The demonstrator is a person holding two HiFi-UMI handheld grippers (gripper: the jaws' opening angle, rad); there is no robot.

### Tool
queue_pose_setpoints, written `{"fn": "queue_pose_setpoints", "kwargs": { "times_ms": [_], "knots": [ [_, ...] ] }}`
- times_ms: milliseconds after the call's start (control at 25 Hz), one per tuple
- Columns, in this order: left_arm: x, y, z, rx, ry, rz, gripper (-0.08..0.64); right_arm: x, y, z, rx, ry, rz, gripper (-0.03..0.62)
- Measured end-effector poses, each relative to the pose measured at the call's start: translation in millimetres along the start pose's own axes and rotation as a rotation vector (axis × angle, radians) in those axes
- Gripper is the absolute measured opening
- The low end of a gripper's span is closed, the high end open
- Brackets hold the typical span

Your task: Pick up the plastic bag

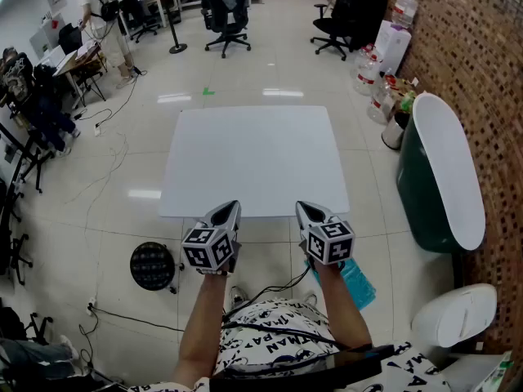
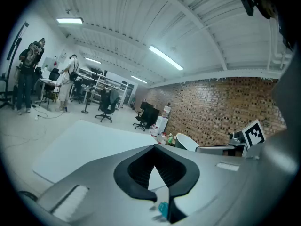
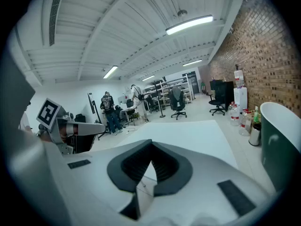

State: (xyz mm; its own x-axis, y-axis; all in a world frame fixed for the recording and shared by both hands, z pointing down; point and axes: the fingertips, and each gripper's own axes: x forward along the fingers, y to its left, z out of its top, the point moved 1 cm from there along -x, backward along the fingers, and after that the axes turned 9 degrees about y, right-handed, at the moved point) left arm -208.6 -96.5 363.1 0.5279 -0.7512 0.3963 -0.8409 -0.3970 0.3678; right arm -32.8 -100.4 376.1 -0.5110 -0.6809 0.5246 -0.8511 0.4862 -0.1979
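Note:
Both grippers hang side by side just short of the near edge of a bare white table [image 1: 253, 162]. The left gripper [image 1: 230, 209] and the right gripper [image 1: 303, 208] each have their jaws closed tip to tip, with nothing between them. A crumpled blue plastic bag [image 1: 358, 282] lies on the floor below my right forearm, partly hidden by it. In the left gripper view the left gripper [image 2: 155, 147] points over the table, and a bit of teal [image 2: 163, 210] shows through the slit under its jaws. The right gripper [image 3: 150, 143] also faces the table top.
A dark green tub with a white lid [image 1: 445, 174] stands at the right against the brick wall, with a white bin [image 1: 453, 317] nearer me. A round black object [image 1: 152, 265] and a cable lie on the floor at the left. Office chairs [image 1: 226, 11] and water bottles [image 1: 372, 72] stand beyond.

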Motion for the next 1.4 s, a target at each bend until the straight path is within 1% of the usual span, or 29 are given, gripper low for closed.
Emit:
{"fn": "queue_pose_setpoints", "kwargs": {
  "times_ms": [400, 640, 760, 920, 1000, 1080, 1160, 1240, 1320, 1360, 1400],
  "knots": [
    [5, -6, -7, 0.005, 0.011, -0.01, -0.014, -5, -5, -7, 0.013, -0.01, 0.004, 0.011],
    [16, -17, -13, 0.02, 0.041, -0.041, -0.012, -8, -10, -16, 0.035, -0.008, 0.015, 0.011],
    [26, -27, -24, 0.029, 0.073, -0.073, -0.014, -12, -18, -32, 0.06, 0.008, 0.006, 0.012],
    [42, -46, -48, 0.049, 0.151, -0.125, -0.012, -24, -33, -56, 0.121, 0.006, -0.041, 0.014],
    [52, -61, -65, 0.06, 0.202, -0.157, -0.012, -32, -42, -73, 0.16, 0.008, -0.065, 0.015],
    [62, -81, -88, 0.072, 0.263, -0.197, -0.014, -44, -55, -97, 0.208, 0.019, -0.093, 0.029],
    [82, -103, -109, 0.083, 0.302, -0.241, -0.014, -52, -79, -122, 0.248, 0.03, -0.121, 0.029],
    [106, -124, -131, 0.085, 0.322, -0.292, -0.014, -57, -109, -149, 0.283, 0.042, -0.153, 0.031],
    [121, -141, -163, 0.084, 0.374, -0.332, -0.014, -64, -129, -184, 0.326, 0.073, -0.184, 0.039],
    [125, -147, -181, 0.081, 0.405, -0.349, -0.014, -67, -136, -203, 0.346, 0.099, -0.196, 0.134],
    [130, -152, -199, 0.075, 0.431, -0.364, -0.014, -68, -144, -222, 0.361, 0.128, -0.208, 0.155]
  ]
}}
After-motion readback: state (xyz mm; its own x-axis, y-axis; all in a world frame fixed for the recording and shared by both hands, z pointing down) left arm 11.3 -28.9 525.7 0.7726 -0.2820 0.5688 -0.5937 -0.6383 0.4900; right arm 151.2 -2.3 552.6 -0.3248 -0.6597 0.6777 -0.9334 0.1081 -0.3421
